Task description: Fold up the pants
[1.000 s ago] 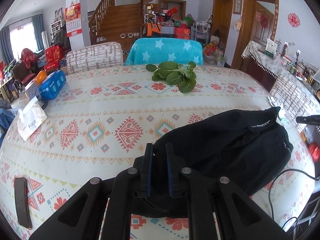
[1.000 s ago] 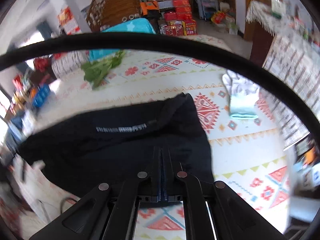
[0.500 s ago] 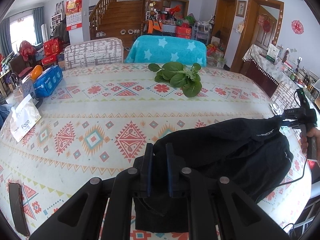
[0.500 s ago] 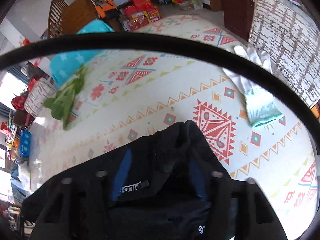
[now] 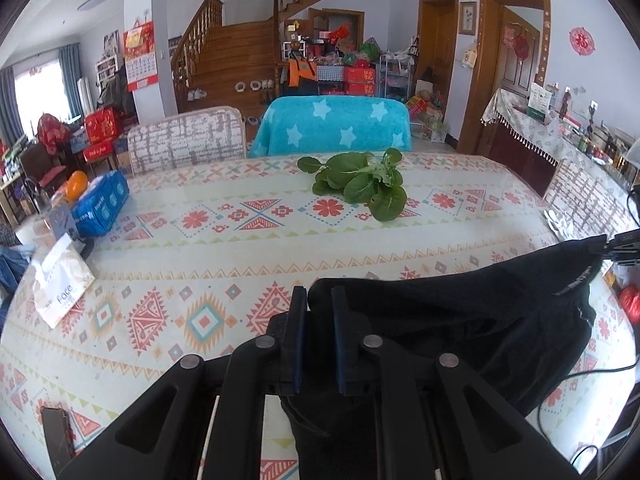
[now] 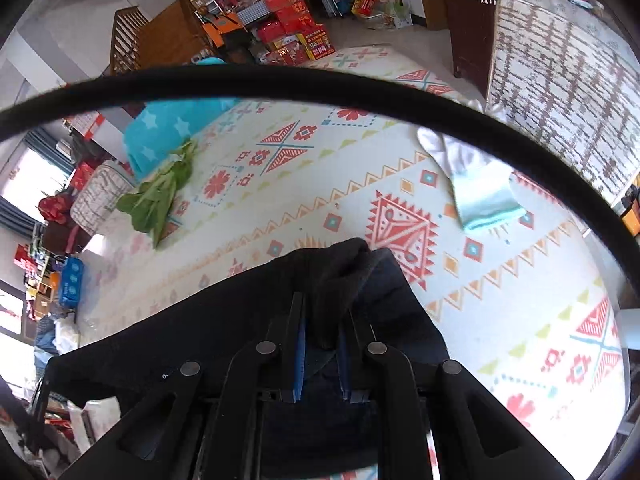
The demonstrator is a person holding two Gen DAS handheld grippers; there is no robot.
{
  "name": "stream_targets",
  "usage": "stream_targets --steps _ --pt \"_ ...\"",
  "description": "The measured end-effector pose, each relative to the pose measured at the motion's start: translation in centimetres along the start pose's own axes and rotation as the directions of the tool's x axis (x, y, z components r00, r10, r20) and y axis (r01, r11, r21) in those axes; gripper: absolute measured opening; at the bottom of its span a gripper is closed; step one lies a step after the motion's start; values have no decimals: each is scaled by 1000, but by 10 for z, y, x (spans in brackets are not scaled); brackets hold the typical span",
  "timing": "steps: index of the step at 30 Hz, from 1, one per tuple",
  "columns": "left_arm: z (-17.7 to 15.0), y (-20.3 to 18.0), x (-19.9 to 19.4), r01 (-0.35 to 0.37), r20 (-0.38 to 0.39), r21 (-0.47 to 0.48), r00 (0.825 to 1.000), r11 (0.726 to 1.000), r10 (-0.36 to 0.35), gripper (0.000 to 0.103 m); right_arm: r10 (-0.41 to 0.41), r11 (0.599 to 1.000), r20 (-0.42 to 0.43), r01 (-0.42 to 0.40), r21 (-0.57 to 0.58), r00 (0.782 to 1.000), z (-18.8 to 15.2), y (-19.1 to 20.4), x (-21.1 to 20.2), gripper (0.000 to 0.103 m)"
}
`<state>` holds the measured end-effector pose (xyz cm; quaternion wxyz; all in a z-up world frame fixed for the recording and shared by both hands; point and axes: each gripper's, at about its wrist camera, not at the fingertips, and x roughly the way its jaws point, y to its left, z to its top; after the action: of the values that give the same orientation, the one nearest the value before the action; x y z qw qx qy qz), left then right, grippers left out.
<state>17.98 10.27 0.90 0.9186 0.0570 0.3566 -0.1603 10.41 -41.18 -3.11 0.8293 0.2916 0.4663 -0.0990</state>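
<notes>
Black pants [image 5: 460,320] lie bunched on the patterned table [image 5: 240,248], near its front right. My left gripper [image 5: 320,296] is shut on a fold of the pants at their left end. In the right wrist view my right gripper [image 6: 324,304] has its jaws closing, with a raised corner of the pants [image 6: 200,328] pinched between the pads. From the left wrist view the right gripper [image 5: 624,246] shows at the far right edge, holding the waistband corner up off the table.
Leafy greens [image 5: 360,184] lie at the table's far middle. A white and teal glove [image 6: 480,192] rests beyond the pants. A tissue pack [image 5: 60,284], a blue box [image 5: 102,202] and a phone [image 5: 58,432] sit on the left. A black cable [image 6: 320,80] arcs across the right wrist view.
The right gripper went from shut above the pants to wide open over their corner, then closed on it. The pants' right end has lifted. The left gripper kept its hold.
</notes>
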Motion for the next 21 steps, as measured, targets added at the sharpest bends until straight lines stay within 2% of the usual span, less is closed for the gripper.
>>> stream_targets --steps 4,8,10,12,16,17,18,20,21 --pt "-23 -10 -9 -8 -21 43 1000 999 9 12 24 999 -33 -23 30 999 -31 -20 -19 14" --pt "-57 -17 -10 -20 -69 64 997 998 25 13 20 997 -99 -13 72 995 -67 -50 -14 14" --pt "-79 -20 -7 -36 -110 74 993 997 44 18 39 995 -126 -27 95 991 -79 -63 -9 14" --pt "-95 -22 -7 -52 -131 78 989 996 62 28 43 993 -140 -27 115 989 -86 -72 -5 17" --pt "-121 -18 -21 -77 -150 54 985 996 84 31 31 993 -128 -16 119 991 -93 -78 -6 20" --pt "-126 -15 -26 -84 -151 39 985 996 89 38 20 994 -122 -7 106 992 -93 -77 -8 21" --pt "-131 -11 -32 -95 -151 21 984 995 97 43 7 995 -116 4 95 993 -92 -76 -9 27" --pt "-141 -3 -42 -109 -153 -17 983 994 105 44 -33 996 -94 40 74 995 -93 -74 -14 43" --pt "-145 3 -47 -127 -157 -40 980 991 119 44 -44 996 -81 50 70 996 -94 -76 -17 56"
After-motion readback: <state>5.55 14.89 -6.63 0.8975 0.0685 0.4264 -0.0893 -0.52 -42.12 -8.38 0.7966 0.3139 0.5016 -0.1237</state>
